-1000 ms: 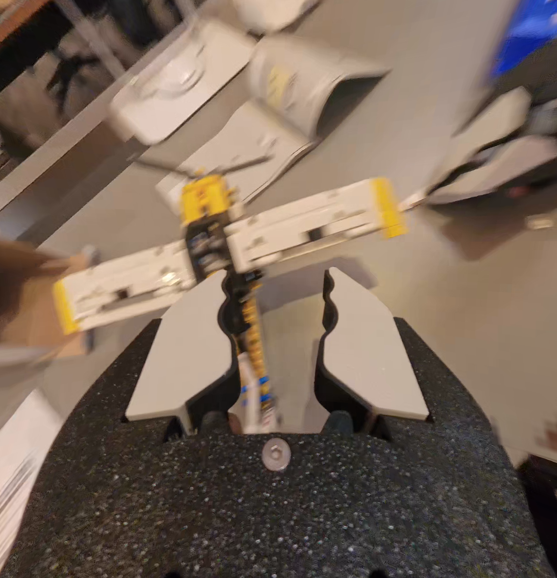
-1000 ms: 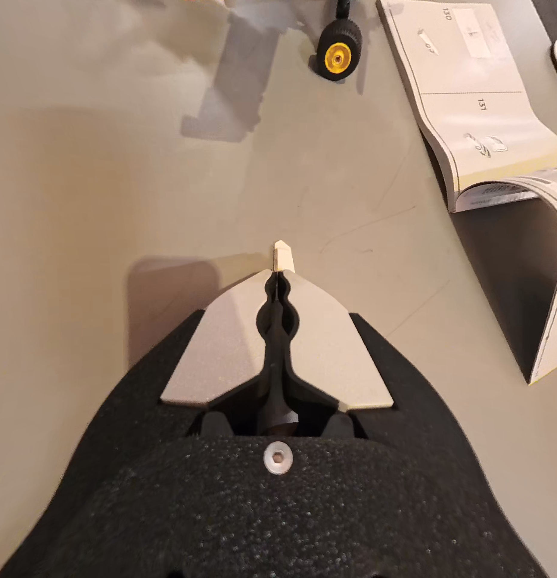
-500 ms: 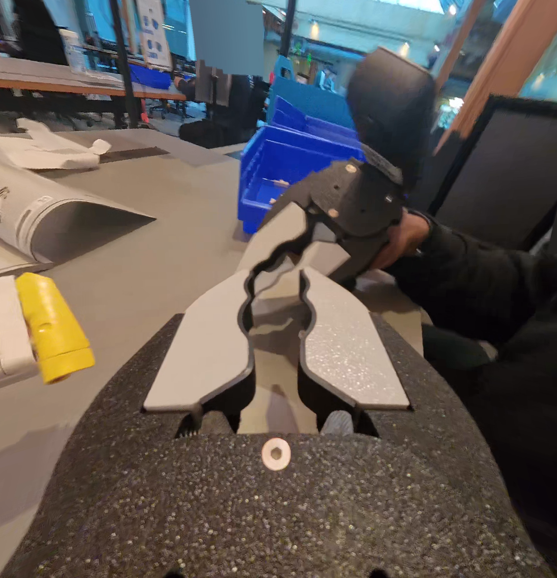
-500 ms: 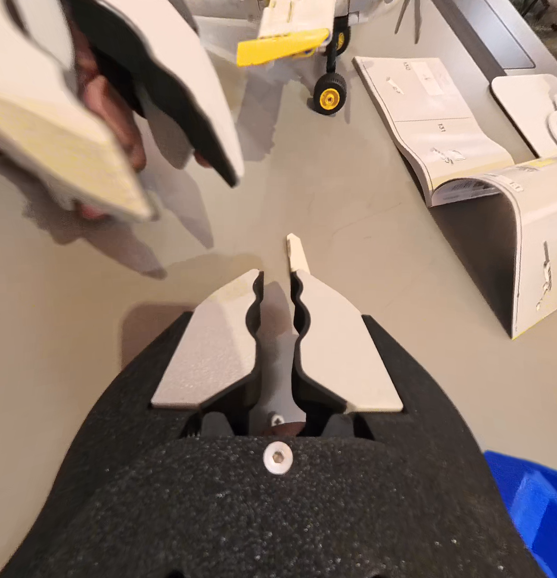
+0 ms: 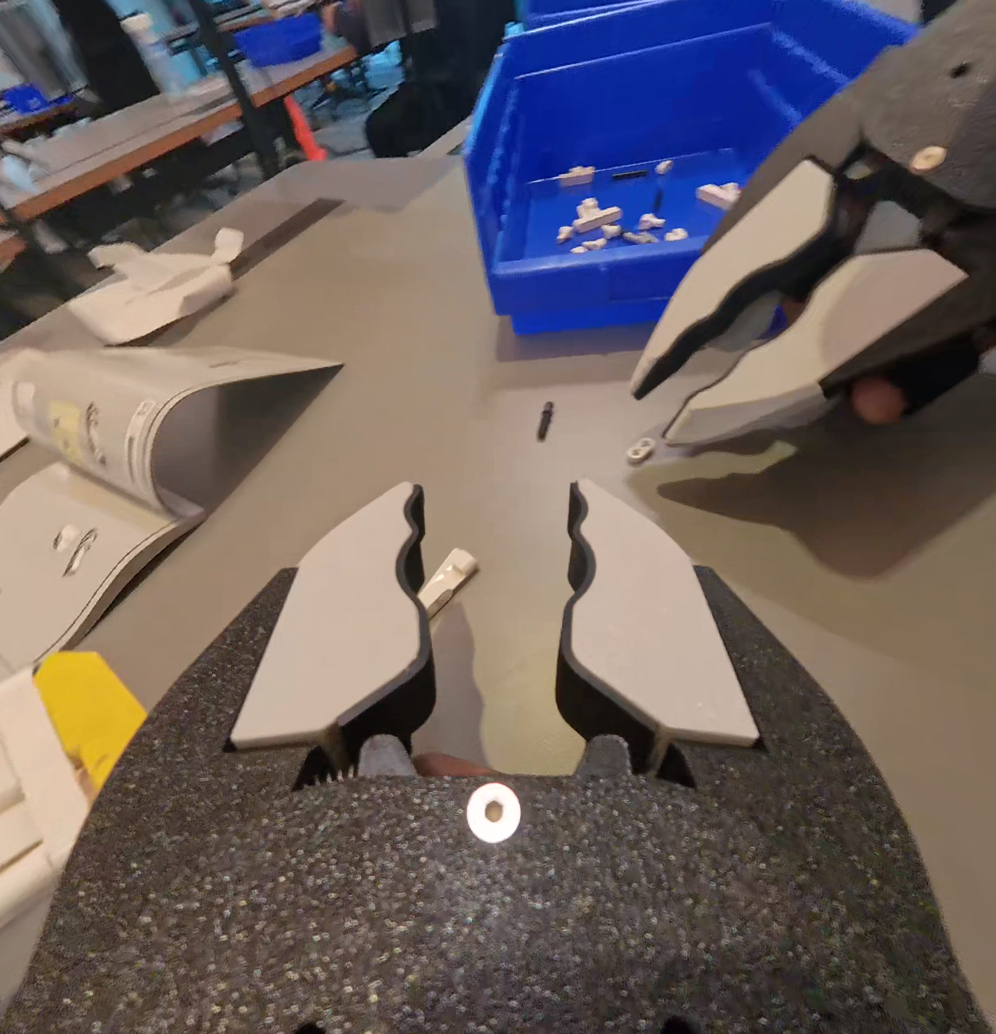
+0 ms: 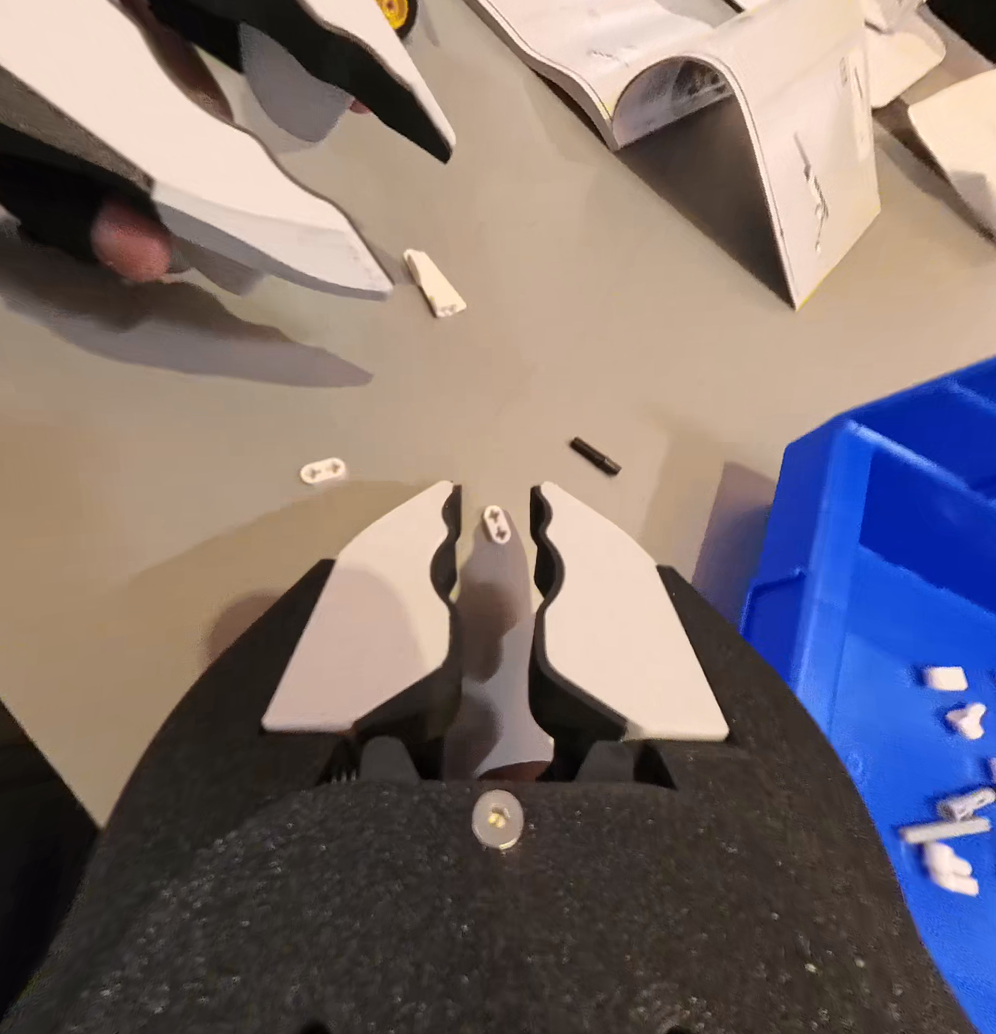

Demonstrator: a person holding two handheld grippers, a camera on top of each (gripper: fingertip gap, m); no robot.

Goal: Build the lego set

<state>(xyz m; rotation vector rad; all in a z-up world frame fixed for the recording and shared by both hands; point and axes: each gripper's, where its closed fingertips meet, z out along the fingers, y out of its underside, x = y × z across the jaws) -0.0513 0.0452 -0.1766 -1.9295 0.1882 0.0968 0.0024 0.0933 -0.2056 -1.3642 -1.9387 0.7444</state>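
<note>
White two-hole link lies on the table between our right gripper's part-open jaws, pads clear of it. Left gripper, wide open and empty, has a white wedge piece under its left finger.

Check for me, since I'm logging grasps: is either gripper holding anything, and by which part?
Nothing is held. Both grippers' fingers stand apart; a white link lies untouched on the table between the right gripper's fingers.

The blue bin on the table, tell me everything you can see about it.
The blue bin looks like moulded plastic, open-topped with tall walls. It sits flat on the grey table, beyond the right tongs. On its floor lies a loose scatter of small pale pieces and a dark one. Neither tongs touch it.
</note>
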